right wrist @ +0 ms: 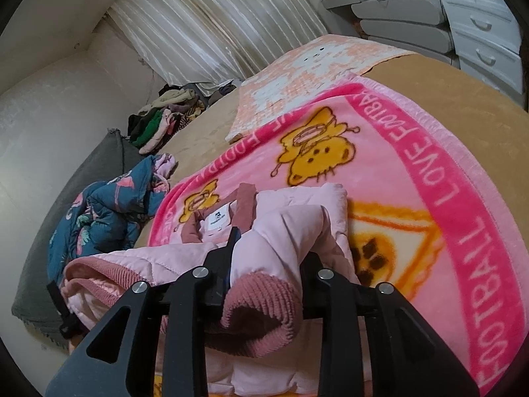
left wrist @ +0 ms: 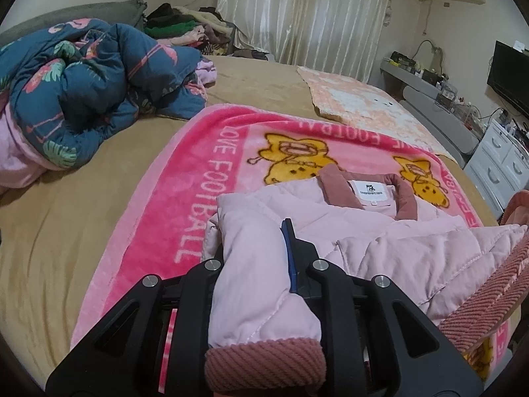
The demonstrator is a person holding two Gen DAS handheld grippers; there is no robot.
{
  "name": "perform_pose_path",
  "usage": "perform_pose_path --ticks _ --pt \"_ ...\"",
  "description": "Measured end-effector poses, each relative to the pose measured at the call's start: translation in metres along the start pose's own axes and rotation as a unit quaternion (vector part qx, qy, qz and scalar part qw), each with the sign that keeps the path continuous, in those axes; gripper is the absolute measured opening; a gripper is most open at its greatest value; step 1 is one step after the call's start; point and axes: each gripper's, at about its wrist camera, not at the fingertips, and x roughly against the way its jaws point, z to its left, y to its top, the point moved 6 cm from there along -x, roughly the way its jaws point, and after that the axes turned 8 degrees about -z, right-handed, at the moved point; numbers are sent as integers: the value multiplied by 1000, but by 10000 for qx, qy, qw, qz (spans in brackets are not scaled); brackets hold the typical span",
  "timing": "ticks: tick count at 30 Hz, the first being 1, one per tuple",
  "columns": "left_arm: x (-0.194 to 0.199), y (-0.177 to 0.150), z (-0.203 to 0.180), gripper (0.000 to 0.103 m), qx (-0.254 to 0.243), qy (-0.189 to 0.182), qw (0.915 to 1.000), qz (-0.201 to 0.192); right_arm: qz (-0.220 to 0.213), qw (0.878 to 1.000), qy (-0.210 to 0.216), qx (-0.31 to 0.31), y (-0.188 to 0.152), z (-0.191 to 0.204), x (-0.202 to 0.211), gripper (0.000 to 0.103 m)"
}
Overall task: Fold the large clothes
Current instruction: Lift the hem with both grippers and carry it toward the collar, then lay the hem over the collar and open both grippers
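A pale pink quilted jacket (left wrist: 396, 251) with a rose corduroy collar (left wrist: 334, 185) and cuffs lies on a pink "LOVE FOOTBALL" blanket (left wrist: 185, 178) on the bed. My left gripper (left wrist: 253, 241) is shut on one sleeve (left wrist: 254, 291), whose ribbed cuff (left wrist: 261, 360) hangs toward the camera. In the right wrist view, my right gripper (right wrist: 271, 244) holds the other sleeve (right wrist: 281, 231) bunched between its fingers, its cuff (right wrist: 261, 311) drooping over the jaw base. Both sleeves are drawn in over the jacket (right wrist: 172, 261) body. The far finger of each gripper is hidden by fabric.
A crumpled blue floral quilt (left wrist: 82, 92) lies at the left of the tan bed (left wrist: 66, 231). A peach blanket (left wrist: 363, 99) lies beyond the pink one. A clothes pile (left wrist: 188, 29) sits near the curtain (left wrist: 304, 10). White drawers (left wrist: 499, 165) and a TV (left wrist: 509, 76) stand at the right.
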Motion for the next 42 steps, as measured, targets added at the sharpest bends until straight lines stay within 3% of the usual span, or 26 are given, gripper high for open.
perform_pose_path --ticks 6,8,10,15,21,22,23,26,33,38,40,42 --pt "-8 0 0 12 -42 22 10000 60 65 9986 377 -369 4 -1 3 43" --pt "-8 0 -2 12 -60 26 10000 60 43 9968 563 -561 6 -1 4 62" --pt "-10 0 -2 12 -73 27 9999 68 -23 9956 672 -654 10 1 7 68" --pt "-12 0 -4 12 -89 33 9999 86 -247 9959 715 -499 14 8 15 79" --pt "-8 2 -8 17 -6 -79 10000 46 -807 9933 760 -329 13 4 37 89" --pt "-6 4 -10 22 0 -119 9999 24 -813 9938 702 -285 12 3 38 92" --pt "-3 5 -12 33 10 -158 9999 7 -789 9949 585 -209 9 2 38 92" --pt "5 9 -19 48 81 -324 9994 -41 -603 9978 266 -5 -3 -4 31 93" --pt "26 16 -30 62 106 -442 9989 -109 -389 9992 66 73 -31 -11 30 93" --pt "47 19 -31 81 266 -627 9974 -222 -393 9981 -86 455 -40 -5 39 94" --pt "55 23 -33 90 164 -531 9978 -361 -395 9972 -133 617 -42 -2 42 95" --pt "70 29 -36 93 -62 -357 9972 -650 -400 9964 -178 727 -43 -1 44 96"
